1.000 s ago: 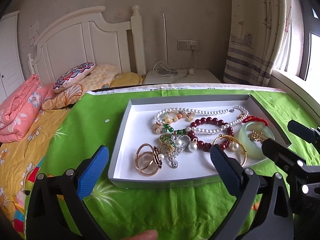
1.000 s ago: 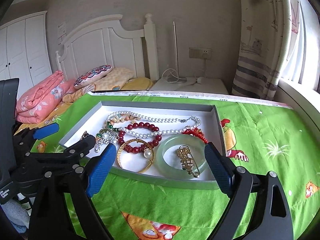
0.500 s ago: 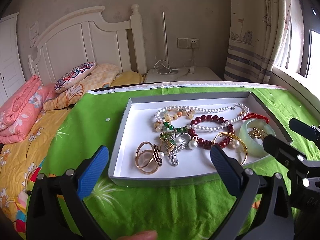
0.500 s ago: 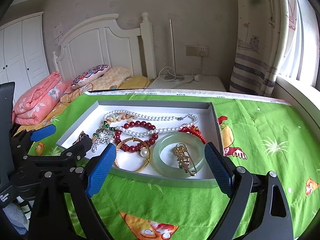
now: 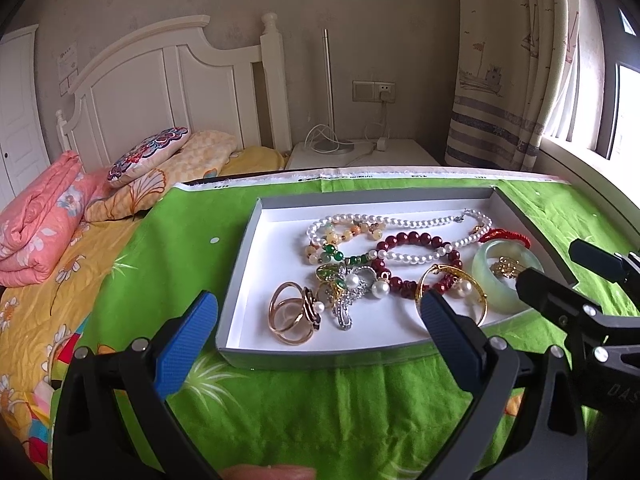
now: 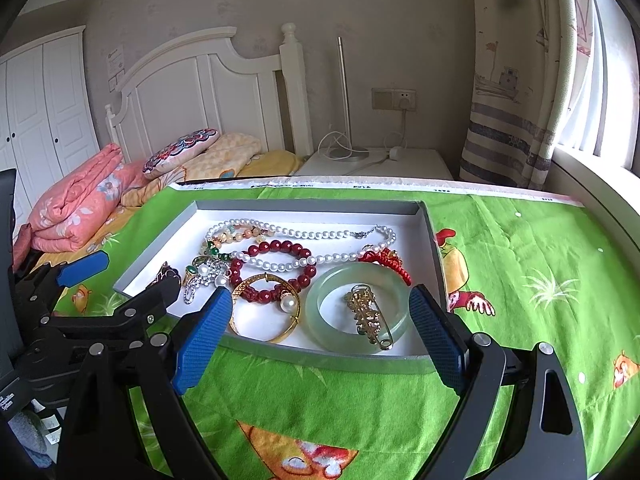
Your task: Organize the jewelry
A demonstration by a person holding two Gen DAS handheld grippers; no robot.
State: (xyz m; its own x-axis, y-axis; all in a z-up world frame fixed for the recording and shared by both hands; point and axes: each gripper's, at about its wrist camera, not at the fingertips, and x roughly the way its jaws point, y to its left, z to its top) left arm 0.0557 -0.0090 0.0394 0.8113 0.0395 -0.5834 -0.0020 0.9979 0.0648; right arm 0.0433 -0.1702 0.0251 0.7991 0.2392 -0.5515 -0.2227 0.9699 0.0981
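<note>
A shallow grey tray (image 5: 240, 256) (image 6: 434, 248) with a white floor lies on the green cloth and holds a heap of jewelry. In it are a pearl necklace (image 5: 404, 222) (image 6: 316, 234), a dark red bead bracelet (image 5: 416, 238) (image 6: 280, 247), a pale green jade bangle (image 5: 486, 284) (image 6: 320, 312) with a gold brooch (image 6: 366, 312) inside it, a gold bangle (image 6: 276, 334), gold rings (image 5: 290, 314) and a silver pearl brooch (image 5: 348, 292). My left gripper (image 5: 318, 316) hovers open before the tray's near left edge. My right gripper (image 6: 320, 312) hovers open before the near right edge, empty.
The green cartoon-print cloth (image 6: 532, 280) covers a table. A bed with a pink quilt (image 5: 36, 224) and pillows lies to the left, its white headboard (image 5: 168, 92) behind. A nightstand (image 6: 376, 164) with a lamp, and a curtain (image 6: 512, 80) by the window, stand behind.
</note>
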